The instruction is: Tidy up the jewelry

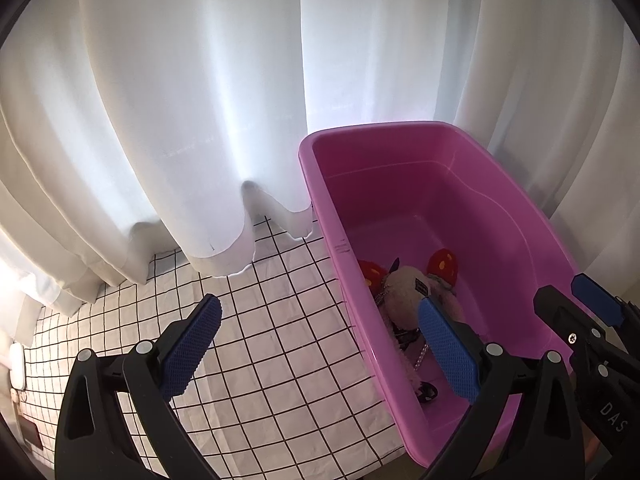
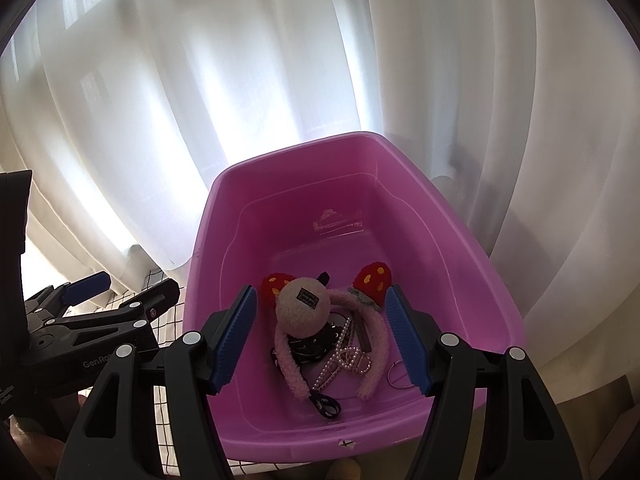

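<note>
A pink plastic tub (image 2: 460, 240) (image 1: 320, 184) stands on a white grid-pattern cloth (image 1: 280, 340). Inside lie a fuzzy pink headband with red strawberry ears (image 2: 304, 300) (image 1: 404, 284), a pearl necklace (image 2: 340, 352), a thin ring-shaped hoop (image 2: 400, 376) and dark strap-like pieces (image 2: 326, 404). My right gripper (image 2: 320, 340) is open and empty, held above the tub with its jaws either side of the pile. My left gripper (image 1: 320, 348) is open and empty, straddling the tub's left wall; it shows in the right wrist view (image 2: 120, 288).
White curtains (image 1: 200, 100) hang close behind the tub and rest on the cloth. A small white object (image 1: 16, 364) and a dark one (image 1: 30, 436) lie at the cloth's far left edge.
</note>
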Demonstrator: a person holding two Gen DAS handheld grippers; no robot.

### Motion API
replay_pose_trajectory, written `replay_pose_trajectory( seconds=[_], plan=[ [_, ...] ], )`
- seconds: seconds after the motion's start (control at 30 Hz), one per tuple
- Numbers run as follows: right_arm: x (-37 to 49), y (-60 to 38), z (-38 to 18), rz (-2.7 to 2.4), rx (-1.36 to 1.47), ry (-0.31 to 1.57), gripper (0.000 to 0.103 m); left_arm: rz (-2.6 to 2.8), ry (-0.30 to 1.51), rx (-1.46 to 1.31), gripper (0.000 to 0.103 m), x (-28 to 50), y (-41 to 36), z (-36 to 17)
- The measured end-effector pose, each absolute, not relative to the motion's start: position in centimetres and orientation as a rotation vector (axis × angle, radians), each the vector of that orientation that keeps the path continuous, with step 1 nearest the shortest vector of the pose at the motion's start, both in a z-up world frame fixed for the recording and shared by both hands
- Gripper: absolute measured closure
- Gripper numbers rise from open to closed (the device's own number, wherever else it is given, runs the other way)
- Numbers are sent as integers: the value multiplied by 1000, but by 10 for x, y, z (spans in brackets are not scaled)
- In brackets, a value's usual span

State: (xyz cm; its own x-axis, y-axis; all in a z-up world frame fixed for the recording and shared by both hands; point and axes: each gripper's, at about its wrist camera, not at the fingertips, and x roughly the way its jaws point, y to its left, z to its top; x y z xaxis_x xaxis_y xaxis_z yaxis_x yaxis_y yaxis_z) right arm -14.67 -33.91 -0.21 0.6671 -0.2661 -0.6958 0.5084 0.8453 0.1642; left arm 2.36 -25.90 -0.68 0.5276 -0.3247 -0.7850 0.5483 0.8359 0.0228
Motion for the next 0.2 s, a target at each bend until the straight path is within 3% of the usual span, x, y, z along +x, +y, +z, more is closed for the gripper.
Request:
replay_pose_trajectory(
  seconds=[0.2],
  plan=[
    [-147,-339,-2,-445,364,717,39,-533,869,275,6,22,-257,-5]
  ],
)
